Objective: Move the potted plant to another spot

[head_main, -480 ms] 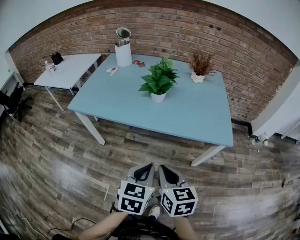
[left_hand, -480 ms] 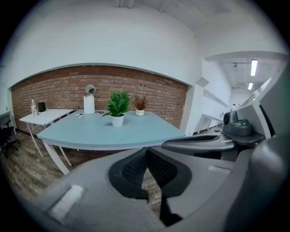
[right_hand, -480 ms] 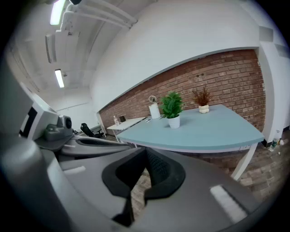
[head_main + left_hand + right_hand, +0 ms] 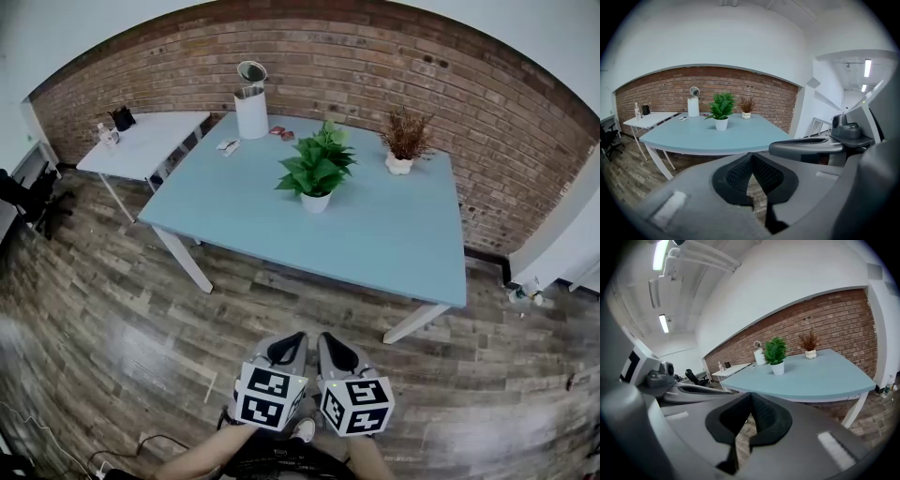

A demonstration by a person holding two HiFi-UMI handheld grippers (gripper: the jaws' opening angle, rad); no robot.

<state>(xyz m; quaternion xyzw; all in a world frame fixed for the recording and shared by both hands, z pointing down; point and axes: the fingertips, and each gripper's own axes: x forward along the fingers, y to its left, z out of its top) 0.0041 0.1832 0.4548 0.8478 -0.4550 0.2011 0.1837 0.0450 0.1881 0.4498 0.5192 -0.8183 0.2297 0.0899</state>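
A leafy green potted plant (image 4: 316, 172) in a white pot stands near the middle of the light blue table (image 4: 394, 246); the same plant (image 4: 721, 109) shows far ahead in the left gripper view, and the plant (image 4: 776, 354) shows likewise in the right gripper view. A dried brown plant (image 4: 403, 139) in a small white pot stands at the table's far right. My left gripper (image 4: 291, 339) and right gripper (image 4: 328, 339) hang side by side over the wooden floor, well short of the table. Both are shut with nothing between the jaws.
A tall white cylinder with a round mirror (image 4: 250, 101) and small items (image 4: 228, 145) sit at the table's far left. A white side table (image 4: 141, 145) stands to the left, a brick wall (image 4: 375, 66) behind, and a black office chair (image 4: 23, 197) at the far left.
The view has shifted slightly: the table and plant sit a little higher and farther in the head view. Both grippers stay shut, side by side.
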